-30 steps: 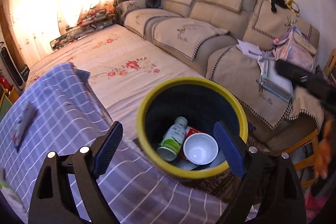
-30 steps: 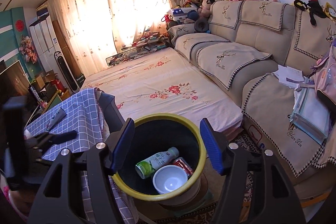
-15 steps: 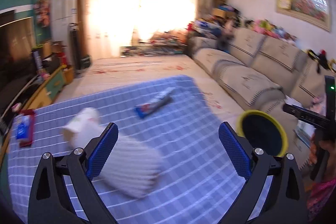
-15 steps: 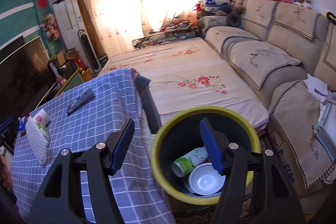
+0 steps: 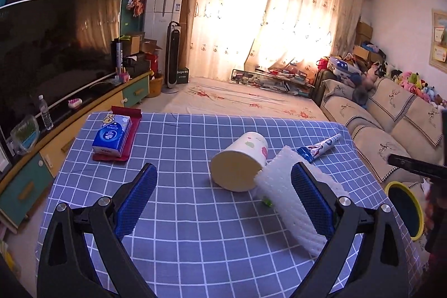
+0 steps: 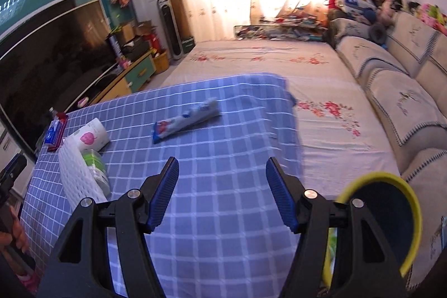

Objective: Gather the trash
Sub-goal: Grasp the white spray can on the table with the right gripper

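— Between my left fingers (image 5: 310, 198), what lies there?

— Nothing is held; my left gripper (image 5: 223, 200) is spread wide above the blue checked tablecloth (image 5: 181, 228). Just past it a paper cup (image 5: 239, 161) lies tipped on its side, touching a white foam net sleeve (image 5: 282, 186).

— And your right?

— My right gripper (image 6: 222, 193) is also wide and empty over the cloth. Ahead lies a wrapper (image 6: 185, 124), apart from the cup.

— The bin?

— At my right, beside the table: yellow rim, dark inside (image 6: 391, 214). Its contents are hidden from both cameras.

— Anything only one view shows?

— The right one shows a green-capped bottle (image 6: 96, 169) inside the sleeve. The left one shows a tissue pack (image 5: 111, 136) on a red tray (image 5: 131, 127), a television (image 5: 53, 52), bright curtains (image 5: 265, 21) and a sofa (image 5: 391, 116).
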